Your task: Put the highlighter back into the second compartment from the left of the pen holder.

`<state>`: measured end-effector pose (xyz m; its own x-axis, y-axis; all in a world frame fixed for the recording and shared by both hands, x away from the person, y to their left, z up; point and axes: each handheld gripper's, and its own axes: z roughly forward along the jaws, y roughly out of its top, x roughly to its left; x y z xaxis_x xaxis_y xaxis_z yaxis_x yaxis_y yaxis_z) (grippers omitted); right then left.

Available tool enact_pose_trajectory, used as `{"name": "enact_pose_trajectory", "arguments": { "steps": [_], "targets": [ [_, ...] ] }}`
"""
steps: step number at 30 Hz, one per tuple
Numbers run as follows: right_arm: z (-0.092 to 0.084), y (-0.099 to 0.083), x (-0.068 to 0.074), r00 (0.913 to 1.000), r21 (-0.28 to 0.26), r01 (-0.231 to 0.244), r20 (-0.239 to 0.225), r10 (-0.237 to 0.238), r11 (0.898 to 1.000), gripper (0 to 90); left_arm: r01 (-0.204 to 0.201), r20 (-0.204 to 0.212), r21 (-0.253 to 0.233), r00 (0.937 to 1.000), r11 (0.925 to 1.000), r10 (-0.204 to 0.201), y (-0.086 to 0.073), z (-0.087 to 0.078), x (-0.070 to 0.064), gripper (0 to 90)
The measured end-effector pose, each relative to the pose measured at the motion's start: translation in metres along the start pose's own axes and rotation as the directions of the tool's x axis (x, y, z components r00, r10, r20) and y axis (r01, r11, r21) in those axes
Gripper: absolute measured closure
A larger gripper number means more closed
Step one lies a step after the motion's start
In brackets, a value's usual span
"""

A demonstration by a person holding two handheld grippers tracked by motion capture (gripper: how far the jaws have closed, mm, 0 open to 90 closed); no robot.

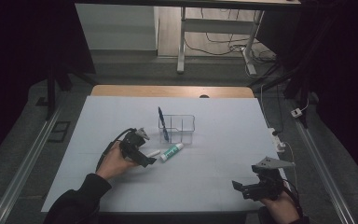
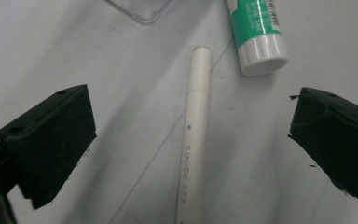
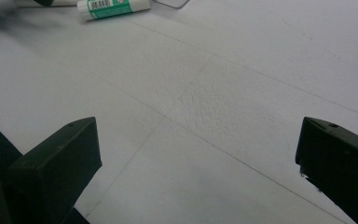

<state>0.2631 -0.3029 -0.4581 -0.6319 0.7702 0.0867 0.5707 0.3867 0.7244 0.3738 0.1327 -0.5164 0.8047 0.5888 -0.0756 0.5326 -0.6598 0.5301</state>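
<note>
Straddling the pen: the left gripper (image 2: 186,140) hangs over the white pen (image 2: 193,140) with its jaws spread wide, one on either side and neither touching.
Pen's place: flat on the white table sheet (image 1: 121,116), at about 7 o'clock from the clear organizer (image 1: 177,128), just beside the glue stick (image 1: 172,151).
Doing it well: I would lower straight down until the jaws bracket the barrel near its middle, then close across the width, not along the length, so the pen does not roll or pivot.
Glue stick: white and green, its cap lies at about 1 o'clock from the pen's far tip in the left gripper view; close enough that a drifting jaw could nudge it.
Organizer: holds a dark blue pen (image 1: 162,123) leaning in its left compartment; a likely obstacle if the white pen goes in there.
Right gripper (image 1: 251,186): released, jaws apart and holding nothing, at about 5 o'clock on the table, well apart from the work.
</note>
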Motion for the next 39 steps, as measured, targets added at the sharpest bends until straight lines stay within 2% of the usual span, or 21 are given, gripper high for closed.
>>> {"name": "enact_pose_trajectory", "arguments": {
  "steps": [3, 8, 10, 14, 20, 25, 35, 36, 37, 39],
  "targets": [
    [-0.0001, -0.0001, 0.0, 1.0, -0.001, -0.001, -0.001, 0.001, 1.0, 0.0, -0.014, -0.017, 0.027, 0.9998, 0.9995, 0.014, 0.002, 0.0057, 0.0007, 7.4],
    [-0.0002, -0.0001, 0.0001, 1.0, 0.001, 0.001, 0.0, -0.001, 1.0, 0.0, -0.028, 0.001, 0.052, 0.9996, 0.9982, 0.028, 0.0026, 0.008, 0.0004, 30.9],
    [-0.0001, 0.0, 0.0001, 1.0, 0.001, 0.0, -0.001, 0.0, 1.0, 0.0, -0.053, -0.017, 0.067, 0.9984, 0.9963, 0.054, 0.0031, 0.0071, -0.0015, 36.8],
    [-0.0002, 0.0, 0.0002, 1.0, 0.003, 0.002, 0.0, -0.002, 1.0, 0.0, -0.07, -0.008, 0.077, 0.9975, 0.9946, 0.07, 0.0045, 0.0052, -0.0039, 51.5],
    [-0.0002, 0.0, 0.0001, 1.0, 0.003, 0.001, 0.0, -0.001, 1.0, 0.0, -0.073, -0.005, 0.091, 0.9972, 0.9931, 0.074, 0.0056, 0.0042, -0.0068, 64.4],
    [0.0, 0.0, 0.0002, 1.0, 0.004, 0.001, 0.0, -0.001, 1.0, 0.0, -0.047, 0.001, 0.091, 0.9989, 0.9948, 0.047, 0.0045, 0.0034, -0.005, 76.4],
    [0.0, 0.0, -0.0001, 1.0, 0.005, 0.0, -0.003, 0.0, 1.0, 0.0, -0.015, 0.027, 0.079, 0.9995, 0.9968, 0.013, 0.0031, 0.0031, -0.0012, 78.3],
    [0.0, 0.0, -0.0001, 1.0, 0.005, 0.0, -0.003, 0.0, 1.0, 0.0, -0.007, 0.032, 0.076, 0.9995, 0.9971, 0.005, 0.0027, 0.003, -0.0003, 78.3],
    [0.0, 0.0, -0.0001, 1.0, 0.004, 0.0, -0.003, 0.0, 1.0, 0.0, 0.018, 0.041, 0.069, 0.999, 0.9975, -0.021, 0.0025, 0.0032, 0.0007, 78.4],
    [-0.0001, -0.0001, -0.0001, 1.0, 0.004, 0.0, -0.002, 0.0, 1.0, 0.0, 0.03, 0.052, 0.066, 0.9981, 0.9974, -0.033, 0.002, 0.003, 0.0026, 78.4]
  ]
}}
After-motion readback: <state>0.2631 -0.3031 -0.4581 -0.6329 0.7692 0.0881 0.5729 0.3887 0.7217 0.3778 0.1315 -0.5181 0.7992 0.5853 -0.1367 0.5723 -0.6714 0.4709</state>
